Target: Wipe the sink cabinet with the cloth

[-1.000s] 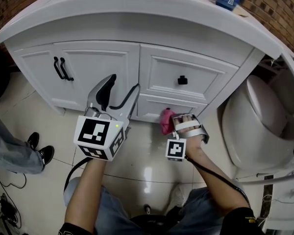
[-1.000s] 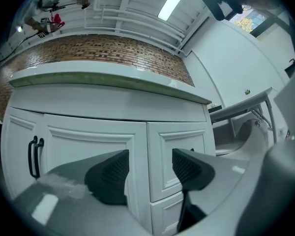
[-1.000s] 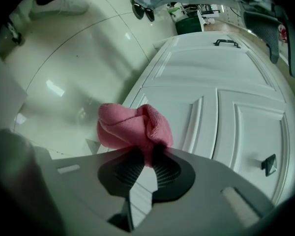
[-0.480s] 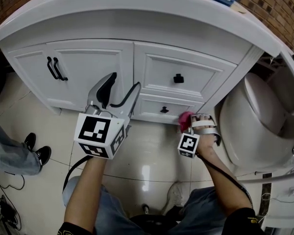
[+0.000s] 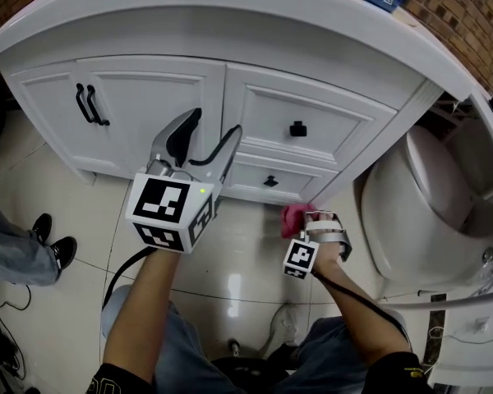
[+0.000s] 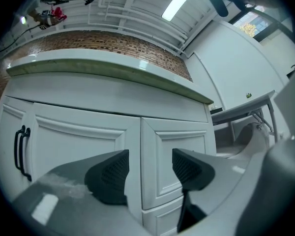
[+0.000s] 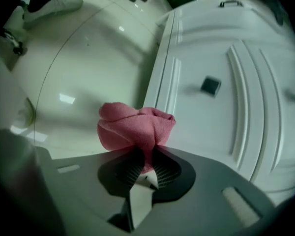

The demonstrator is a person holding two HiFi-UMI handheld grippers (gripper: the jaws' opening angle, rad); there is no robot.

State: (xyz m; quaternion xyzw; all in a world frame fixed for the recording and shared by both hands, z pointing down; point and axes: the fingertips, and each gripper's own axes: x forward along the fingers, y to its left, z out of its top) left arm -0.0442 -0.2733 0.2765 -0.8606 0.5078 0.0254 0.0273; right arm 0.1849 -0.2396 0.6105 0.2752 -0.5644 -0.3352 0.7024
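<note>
so, we've got two grippers here: our right gripper (image 7: 145, 168) is clamped on the one pink cloth (image 7: 135, 127), a soft terry wad bunched at the bottom edge of the glossy white sink cabinet (image 5: 230, 39). our left gripper (image 6: 150, 168) hangs before the panelled doors (image 5: 160, 109), ribbed black jaws apart and empty. we count two drawers (image 5: 312, 109), one square black knob (image 5: 297, 128) each, and two curved bar handles (image 5: 86, 103).

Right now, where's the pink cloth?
In the head view, the pink cloth is right of centre, pinched in the right gripper by the sink cabinet's base.
</note>
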